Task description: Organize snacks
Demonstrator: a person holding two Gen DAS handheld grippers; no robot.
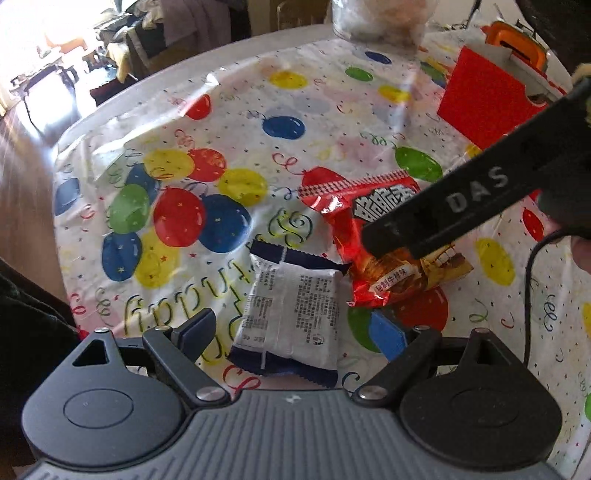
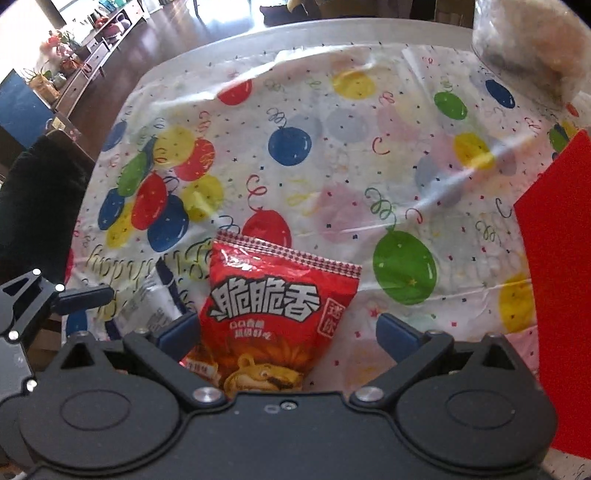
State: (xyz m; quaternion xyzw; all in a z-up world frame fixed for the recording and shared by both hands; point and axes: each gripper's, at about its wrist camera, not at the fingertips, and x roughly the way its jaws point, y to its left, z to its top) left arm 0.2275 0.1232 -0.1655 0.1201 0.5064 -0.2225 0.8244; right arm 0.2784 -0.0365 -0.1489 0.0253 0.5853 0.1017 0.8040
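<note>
Two snack packs lie side by side on the tabletop (image 1: 258, 110), which wears a balloon-print birthday cloth: a white and navy pack (image 1: 291, 314) lying with its printed back up, and a red pack (image 2: 273, 302) with white Chinese lettering just to its right, their edges touching or nearly so. The left tool (image 1: 295, 328) hangs over the white pack with its blue pads spread wide on either side, clear of it. The right tool (image 2: 286, 328) is likewise spread, straddling the lower part of the red pack without pinching it. A red box (image 1: 484, 99) stands well apart at the far right, and a clear bag (image 1: 380, 18) sits at the far edge
</note>
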